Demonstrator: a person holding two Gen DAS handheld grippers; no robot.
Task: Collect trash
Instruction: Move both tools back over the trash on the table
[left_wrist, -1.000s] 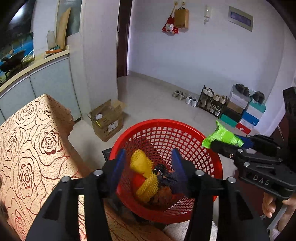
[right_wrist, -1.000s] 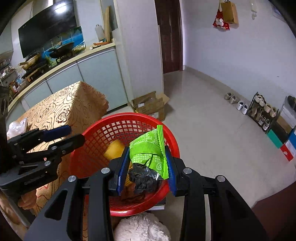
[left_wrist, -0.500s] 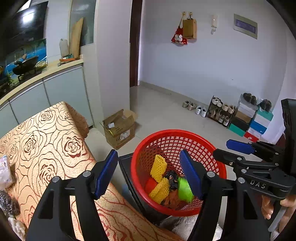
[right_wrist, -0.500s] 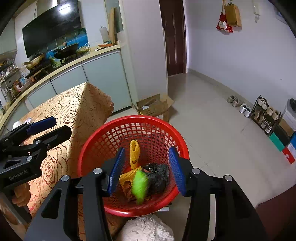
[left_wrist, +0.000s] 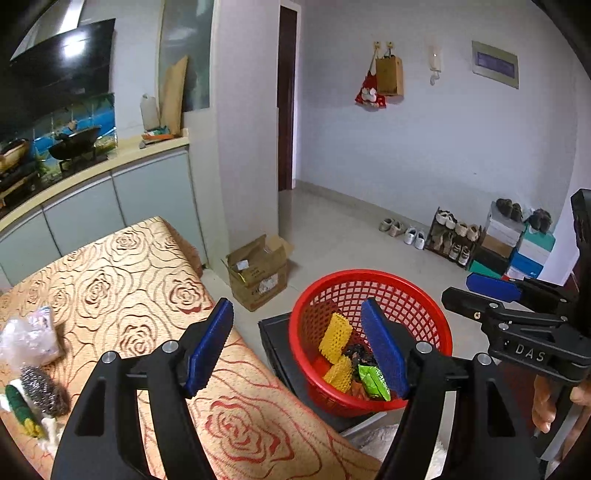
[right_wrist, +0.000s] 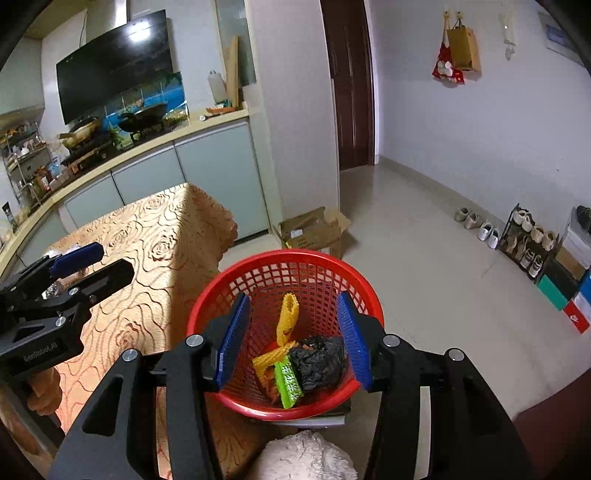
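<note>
Item: green wrapper (right_wrist: 289, 384), gripped over the red basket (right_wrist: 280, 258) a second before, lay inside it beside yellow foam netting (right_wrist: 287, 317) and a black bag (right_wrist: 319, 363); right gripper (right_wrist: 291, 334) and left gripper (left_wrist: 295, 347) gaped empty, table trash (left_wrist: 29, 338) outstanding.

The basket (right_wrist: 284, 258) stands just right of the table (right_wrist: 155, 236), with the wrapper (right_wrist: 288, 382) inside it.
</note>
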